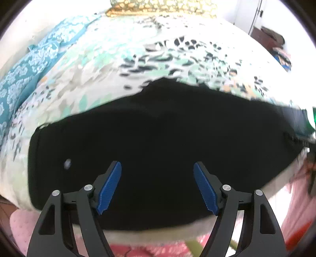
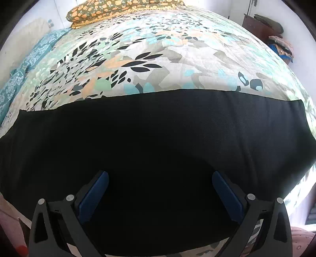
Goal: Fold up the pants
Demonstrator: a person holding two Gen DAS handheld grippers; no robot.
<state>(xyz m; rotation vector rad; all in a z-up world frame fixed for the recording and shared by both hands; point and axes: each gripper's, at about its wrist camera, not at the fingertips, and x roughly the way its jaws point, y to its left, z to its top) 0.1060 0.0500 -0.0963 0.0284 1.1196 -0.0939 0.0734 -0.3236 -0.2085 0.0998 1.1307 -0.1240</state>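
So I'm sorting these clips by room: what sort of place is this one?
Most likely a bedroom. The black pants lie on a bed covered by a leaf-print bedspread, with a floral pillow at its far end and folded cloth piled on a dark cabinet by the wall.

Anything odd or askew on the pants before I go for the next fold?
One thing: a small pale speck sits on the black pants in the left wrist view, left of the left gripper; too blurred to identify. Otherwise the pants lie flat on the bedspread.
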